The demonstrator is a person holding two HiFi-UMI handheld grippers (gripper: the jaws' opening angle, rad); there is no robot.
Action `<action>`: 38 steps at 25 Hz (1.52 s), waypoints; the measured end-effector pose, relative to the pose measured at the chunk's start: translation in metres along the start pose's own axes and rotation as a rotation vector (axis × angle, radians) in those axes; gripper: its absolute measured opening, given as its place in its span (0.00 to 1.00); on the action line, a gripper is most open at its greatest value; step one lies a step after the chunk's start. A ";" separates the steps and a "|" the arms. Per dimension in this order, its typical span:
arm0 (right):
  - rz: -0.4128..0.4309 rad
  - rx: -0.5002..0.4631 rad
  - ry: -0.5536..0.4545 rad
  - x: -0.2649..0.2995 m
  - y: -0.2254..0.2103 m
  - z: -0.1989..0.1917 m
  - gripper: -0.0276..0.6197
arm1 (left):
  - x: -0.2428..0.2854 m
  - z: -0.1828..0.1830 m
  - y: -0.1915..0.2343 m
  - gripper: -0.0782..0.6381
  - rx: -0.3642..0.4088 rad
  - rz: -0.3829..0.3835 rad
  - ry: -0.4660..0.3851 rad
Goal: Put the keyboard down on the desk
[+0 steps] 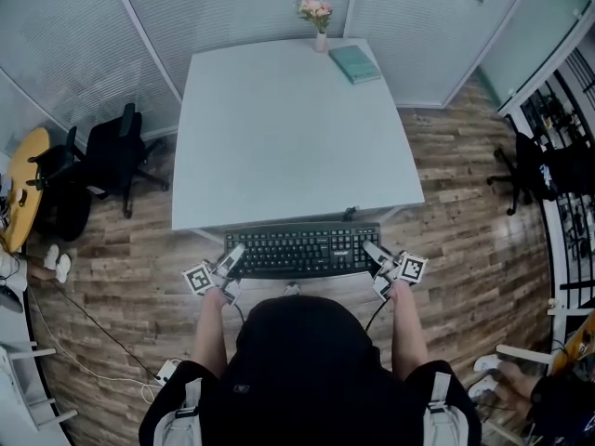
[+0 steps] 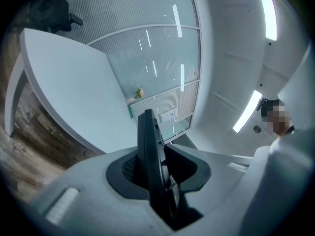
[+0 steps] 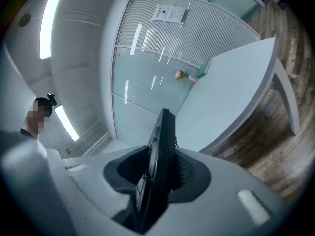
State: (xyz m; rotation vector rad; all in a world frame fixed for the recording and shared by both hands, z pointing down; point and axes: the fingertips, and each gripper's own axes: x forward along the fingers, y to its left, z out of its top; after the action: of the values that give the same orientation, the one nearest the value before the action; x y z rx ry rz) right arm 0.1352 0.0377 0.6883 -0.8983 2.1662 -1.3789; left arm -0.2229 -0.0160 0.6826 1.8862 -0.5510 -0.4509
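Now holding the keyboard [image 1: 302, 249] level in the air, just short of the desk's [image 1: 288, 128] near edge, not yet on it. Clamped at its left end by the left gripper [image 1: 232, 256], at its right end by the right gripper [image 1: 374, 251]. Seen edge-on between each gripper's jaws, pressed on both faces.

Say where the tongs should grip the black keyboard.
At its two short ends, one pair of tongs from each side, as the left tongs and right tongs grip now. The keyboard is long, thin and level, so end grips across its edge should balance it.
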 end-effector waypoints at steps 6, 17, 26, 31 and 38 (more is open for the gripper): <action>-0.025 0.014 -0.012 0.019 -0.005 -0.003 0.24 | 0.003 0.023 0.009 0.27 0.025 -0.011 0.028; -0.043 0.028 0.010 0.043 -0.012 -0.007 0.24 | -0.006 0.038 0.026 0.27 0.008 0.006 0.015; -0.025 0.036 0.087 0.062 -0.025 0.007 0.24 | -0.007 0.040 0.028 0.27 -0.005 0.032 -0.039; -0.021 0.062 0.117 0.076 -0.040 0.023 0.24 | 0.005 0.050 0.029 0.27 -0.002 0.061 -0.060; 0.019 0.073 0.139 0.094 -0.048 0.070 0.24 | 0.042 0.066 0.026 0.27 0.013 0.096 -0.087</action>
State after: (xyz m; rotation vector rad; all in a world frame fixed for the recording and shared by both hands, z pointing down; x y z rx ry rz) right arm 0.1289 -0.0883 0.7021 -0.7743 2.2037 -1.5422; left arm -0.2287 -0.0982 0.6811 1.8504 -0.7007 -0.4695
